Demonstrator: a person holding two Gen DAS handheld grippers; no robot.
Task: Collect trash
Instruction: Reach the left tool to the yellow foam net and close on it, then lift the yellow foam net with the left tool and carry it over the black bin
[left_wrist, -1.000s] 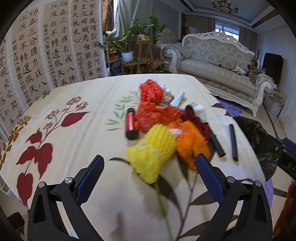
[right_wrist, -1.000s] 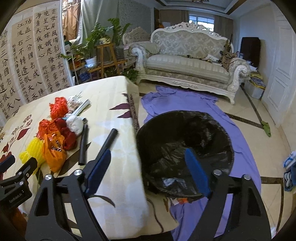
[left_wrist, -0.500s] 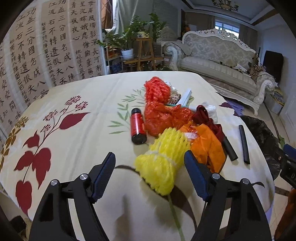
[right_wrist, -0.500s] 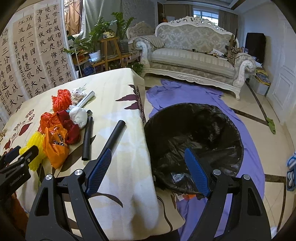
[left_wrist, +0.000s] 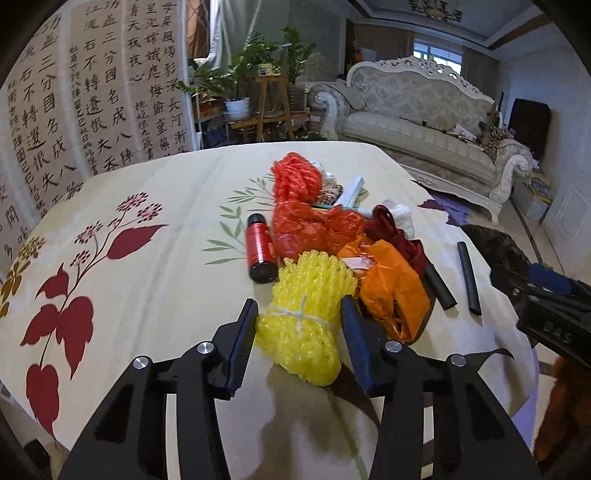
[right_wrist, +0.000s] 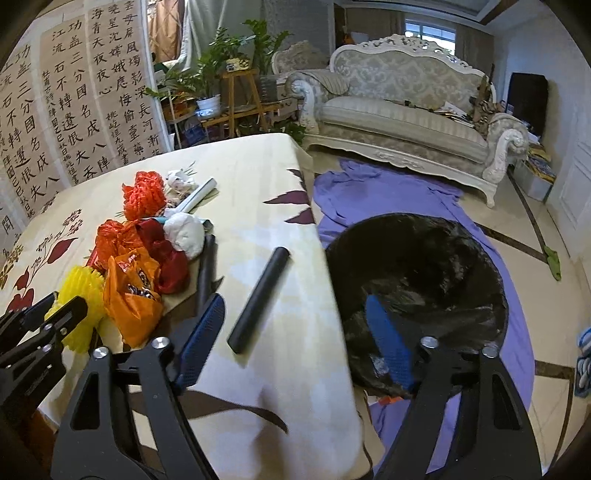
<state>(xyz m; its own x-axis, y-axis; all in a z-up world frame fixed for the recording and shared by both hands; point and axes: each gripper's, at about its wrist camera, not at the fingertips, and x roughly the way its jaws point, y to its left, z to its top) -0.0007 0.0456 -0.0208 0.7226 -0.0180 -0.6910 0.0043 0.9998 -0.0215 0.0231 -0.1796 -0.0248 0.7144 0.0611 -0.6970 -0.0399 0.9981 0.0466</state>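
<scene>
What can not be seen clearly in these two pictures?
- Left wrist view: whether the left gripper already squeezes the yellow foam net; contact unclear.
- Right wrist view: the trash bag bottom, too dark and hidden behind the right gripper.
- Orange bag print: too small.

Soft, cool daylight from the far window (left_wrist: 437, 55); room evenly lit, no glare. Faint shadows on the tablecloth (left_wrist: 155, 280) beneath the gripper fingers. Strong fisheye bending, black vignette at corners. Near tablecloth edge slightly blurred.
</scene>
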